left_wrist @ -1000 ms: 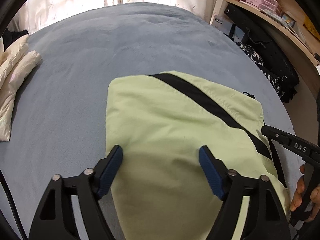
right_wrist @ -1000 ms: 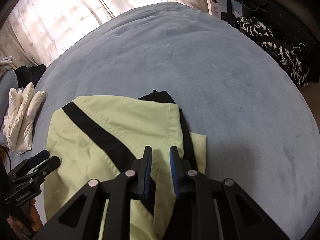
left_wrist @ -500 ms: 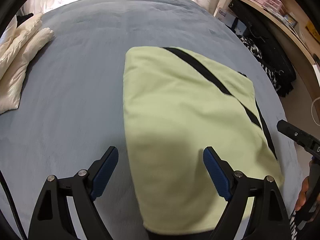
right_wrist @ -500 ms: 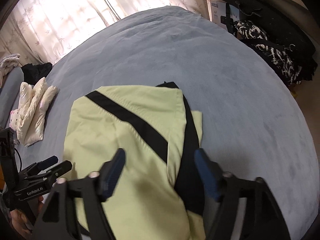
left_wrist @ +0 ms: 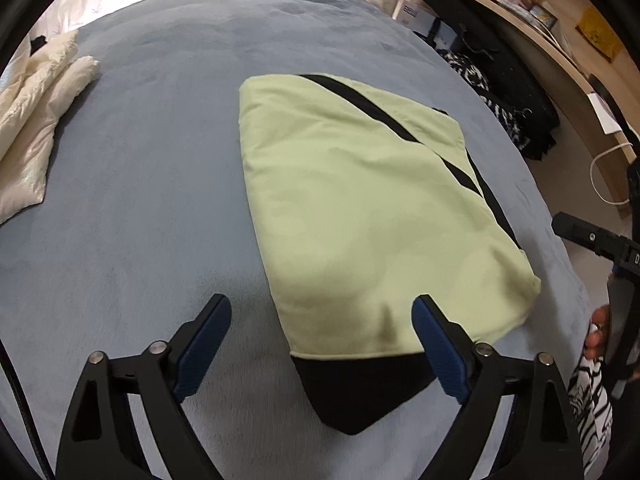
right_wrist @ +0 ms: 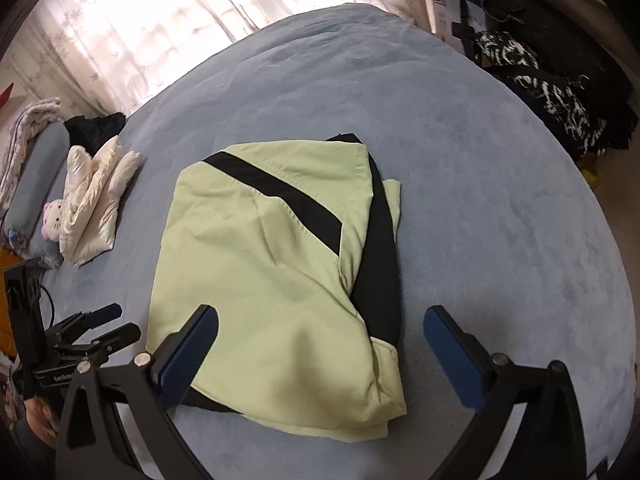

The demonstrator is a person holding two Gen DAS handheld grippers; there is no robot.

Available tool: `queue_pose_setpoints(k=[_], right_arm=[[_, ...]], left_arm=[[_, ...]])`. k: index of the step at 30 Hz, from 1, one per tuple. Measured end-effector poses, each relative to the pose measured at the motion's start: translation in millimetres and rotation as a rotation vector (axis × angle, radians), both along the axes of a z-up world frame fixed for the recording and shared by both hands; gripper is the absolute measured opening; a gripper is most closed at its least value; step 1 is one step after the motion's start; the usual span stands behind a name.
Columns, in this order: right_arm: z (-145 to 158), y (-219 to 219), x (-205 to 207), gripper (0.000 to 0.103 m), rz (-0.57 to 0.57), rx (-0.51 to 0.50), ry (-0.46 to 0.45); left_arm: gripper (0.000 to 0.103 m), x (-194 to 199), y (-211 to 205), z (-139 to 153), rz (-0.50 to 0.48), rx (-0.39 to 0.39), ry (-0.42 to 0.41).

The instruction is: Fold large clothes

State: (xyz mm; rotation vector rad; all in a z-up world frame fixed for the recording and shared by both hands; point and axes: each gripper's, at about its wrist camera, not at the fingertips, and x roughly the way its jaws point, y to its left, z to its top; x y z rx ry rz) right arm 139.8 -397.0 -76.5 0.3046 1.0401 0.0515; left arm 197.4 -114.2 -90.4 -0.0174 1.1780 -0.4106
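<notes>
I'm looking down on a wide bed [left_wrist: 140, 200] with a soft blue-grey cover, sheer curtains [right_wrist: 152, 24] glowing behind it and a wooden shelf [left_wrist: 532, 28] with small boxes curving off to one side. A dark patterned heap [right_wrist: 552, 100] sits on the floor past the far edge, and a cream padded jacket [right_wrist: 96, 204] lies bunched near the pillow end.

A second ago my right tongs [right_wrist: 320, 344] were pinched almost together on the pale green jacket [left_wrist: 368, 208]; now their jaws are opening wide, with nothing pressed between the pads. The left tongs [left_wrist: 322, 344] are opening too, also empty. Both views now sit further back from the cloth than before, so more of the bundle shows.

I read that as a fold just released. The green jacket lies in the middle of the bed as a compact rectangle, black stripe across the top, a black lining corner poking out at the near end. It looks close to finished; that loose corner may want tucking.
</notes>
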Motion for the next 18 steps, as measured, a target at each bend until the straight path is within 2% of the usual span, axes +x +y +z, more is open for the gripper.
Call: queue_pose_setpoints(k=[7,12,14,18], right_arm=[[-18.1,0.2,10.5,0.103,0.079,-0.012,0.081],[-44.4,-12.4,21.6,0.103,0.064,0.028,0.156],[-55.9,-23.6,26.6,0.103,0.035,0.075,0.183],[-77.9,-43.0,32.8,0.103,0.009,0.248,0.218]], left_arm=[[0.092,15.9,10.3,-26.0,0.004,-0.078,0.125],[0.092,24.2,12.1,-50.7,0.021,-0.117,0.18],[0.092,25.7,9.5,-61.0,0.017,-0.134,0.21],[0.092,27.8,4.6,-74.5,0.005,-0.181,0.233]])
